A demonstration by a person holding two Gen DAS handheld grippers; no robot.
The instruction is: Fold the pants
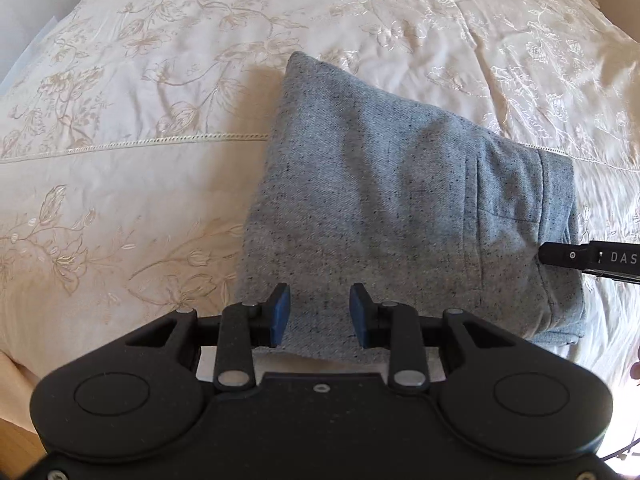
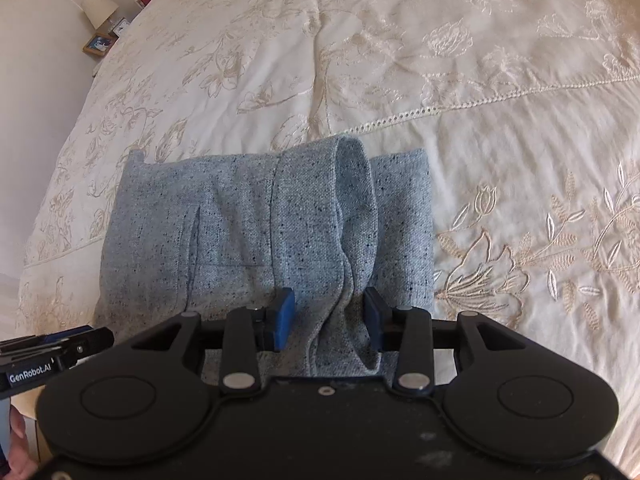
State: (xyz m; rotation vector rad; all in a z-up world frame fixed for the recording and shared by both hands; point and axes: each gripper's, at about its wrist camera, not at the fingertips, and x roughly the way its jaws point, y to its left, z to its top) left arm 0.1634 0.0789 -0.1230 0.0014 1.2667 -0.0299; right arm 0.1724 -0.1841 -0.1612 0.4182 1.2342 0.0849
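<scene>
The grey-blue speckled pants (image 1: 372, 208) lie folded into a compact bundle on the cream embroidered bedspread (image 1: 120, 128). My left gripper (image 1: 320, 312) is open, its blue pads just above the bundle's near edge, holding nothing. My right gripper (image 2: 329, 318) is open over the waistband end of the pants (image 2: 248, 240), with a raised fold of cloth (image 2: 356, 208) between its pads but not clamped. The right gripper's finger (image 1: 588, 260) shows at the right edge of the left wrist view, touching the bundle's side. The left gripper's finger (image 2: 56, 350) shows at the lower left of the right wrist view.
The bedspread (image 2: 480, 80) spreads wide on all sides of the pants. A bedside table with a white lamp (image 2: 100, 8) and a framed picture (image 2: 98, 44) stands at the far left corner of the bed. The bed's near edge lies below the grippers.
</scene>
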